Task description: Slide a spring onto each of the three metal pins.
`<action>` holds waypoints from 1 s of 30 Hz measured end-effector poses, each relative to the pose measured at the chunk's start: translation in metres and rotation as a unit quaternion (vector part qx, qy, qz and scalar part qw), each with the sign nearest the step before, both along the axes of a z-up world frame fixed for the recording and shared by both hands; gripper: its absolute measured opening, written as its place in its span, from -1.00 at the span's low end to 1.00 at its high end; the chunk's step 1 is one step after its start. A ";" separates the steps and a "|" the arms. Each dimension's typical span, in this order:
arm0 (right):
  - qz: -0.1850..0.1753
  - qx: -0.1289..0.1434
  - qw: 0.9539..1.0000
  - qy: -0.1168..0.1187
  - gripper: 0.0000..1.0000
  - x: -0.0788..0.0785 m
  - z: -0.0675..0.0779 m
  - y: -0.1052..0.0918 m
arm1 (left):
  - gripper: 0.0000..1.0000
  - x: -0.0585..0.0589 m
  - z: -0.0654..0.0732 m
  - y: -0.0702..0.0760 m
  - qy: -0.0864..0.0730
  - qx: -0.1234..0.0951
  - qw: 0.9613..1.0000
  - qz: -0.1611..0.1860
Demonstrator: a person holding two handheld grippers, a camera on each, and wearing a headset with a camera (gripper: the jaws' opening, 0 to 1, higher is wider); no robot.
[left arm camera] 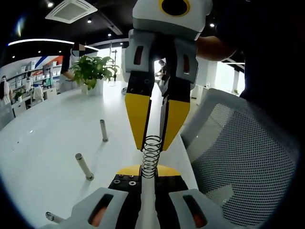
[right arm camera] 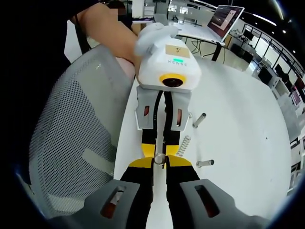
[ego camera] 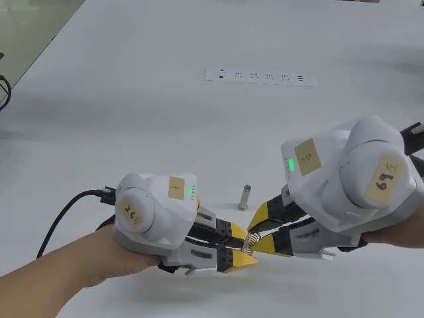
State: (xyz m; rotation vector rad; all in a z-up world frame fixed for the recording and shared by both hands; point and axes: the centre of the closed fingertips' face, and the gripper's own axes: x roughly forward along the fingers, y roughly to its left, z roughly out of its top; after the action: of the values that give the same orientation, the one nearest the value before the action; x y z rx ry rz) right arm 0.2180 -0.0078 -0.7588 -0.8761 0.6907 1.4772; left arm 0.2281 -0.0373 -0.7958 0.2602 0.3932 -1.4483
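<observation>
A small steel spring (ego camera: 250, 242) hangs in the air between the two gripper tips, just above the white table's (ego camera: 132, 119) near edge. My left gripper (ego camera: 241, 247) is shut on one end of it and my right gripper (ego camera: 262, 232) is shut on the other. In the left gripper view the spring (left arm camera: 151, 156) rises from my left gripper (left arm camera: 148, 171) into the right gripper (left arm camera: 155, 139). One metal pin (ego camera: 245, 197) stands just beyond the tips. Three pins show to the left, one upright (left arm camera: 103, 130), two leaning (left arm camera: 84, 166) (left arm camera: 52, 218). A second spring (right arm camera: 184, 145) lies beside two pins (right arm camera: 199, 120) (right arm camera: 205, 163).
A white power strip (ego camera: 260, 76) lies far back on the table. A black cable (ego camera: 66, 212) trails from the left gripper. A grey mesh chair (left arm camera: 238, 157) stands at the table's near edge. A potted plant (left arm camera: 93, 71) sits at the far end.
</observation>
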 end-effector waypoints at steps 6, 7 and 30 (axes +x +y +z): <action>0.002 -0.002 1.000 -0.003 -0.89 0.000 -0.001 -0.002 | -0.97 0.000 -0.001 0.000 0.008 0.002 1.000 0.009; 0.003 -0.002 1.000 -0.003 -0.89 0.000 -0.001 -0.002 | -0.97 -0.001 -0.001 0.000 0.004 0.002 1.000 0.006; 0.011 -0.019 1.000 -0.006 -0.90 0.002 0.005 -0.002 | -0.94 0.001 0.005 0.002 0.000 -0.001 1.000 0.021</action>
State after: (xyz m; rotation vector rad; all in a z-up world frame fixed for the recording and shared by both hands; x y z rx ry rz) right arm 0.2198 -0.0094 -0.7535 -0.9239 0.7041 1.4802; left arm 0.2289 -0.0351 -0.7911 0.2487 0.3953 -1.4075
